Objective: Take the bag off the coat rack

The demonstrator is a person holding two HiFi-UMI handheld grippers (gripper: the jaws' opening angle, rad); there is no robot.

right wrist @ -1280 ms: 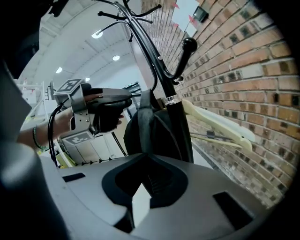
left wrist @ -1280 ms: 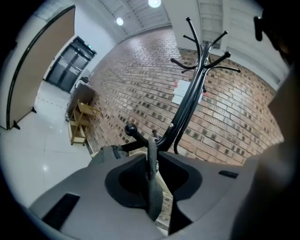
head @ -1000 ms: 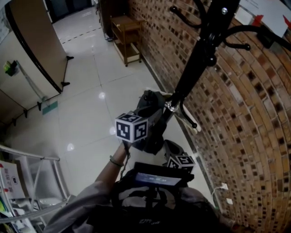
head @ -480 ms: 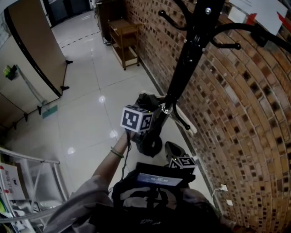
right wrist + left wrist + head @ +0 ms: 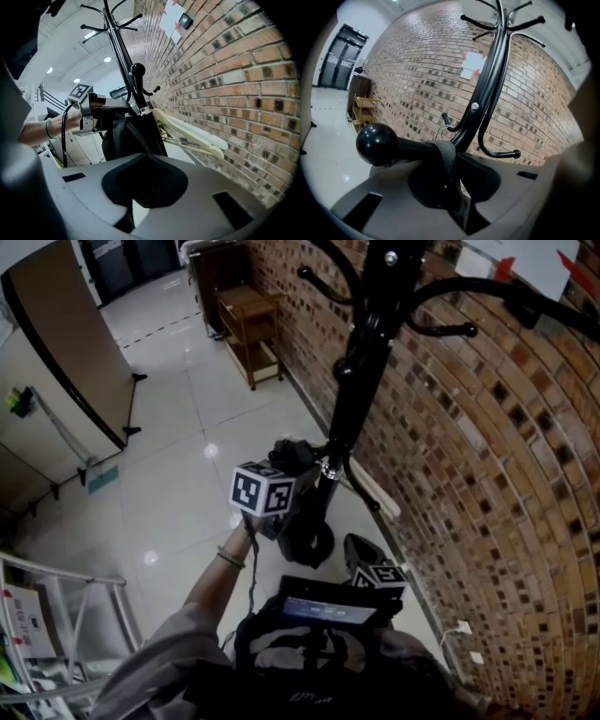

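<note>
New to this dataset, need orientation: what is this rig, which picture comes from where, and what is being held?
No robot here: a person holds a two-jaw gripper in each hand. The head view comes from a camera on the person's head, looking down. The other two cameras ride on the grippers and look along their jaws. The marker cubes are part of the grippers. There is no table, only a shiny floor, a brick wall and a black coat rack with a dark bag hanging on it and a pale hanger beside. The left gripper is shut on the bag's grey strap, which loops over a ball-tipped hook. The right gripper, jaws slightly apart, holds nothing.
</note>
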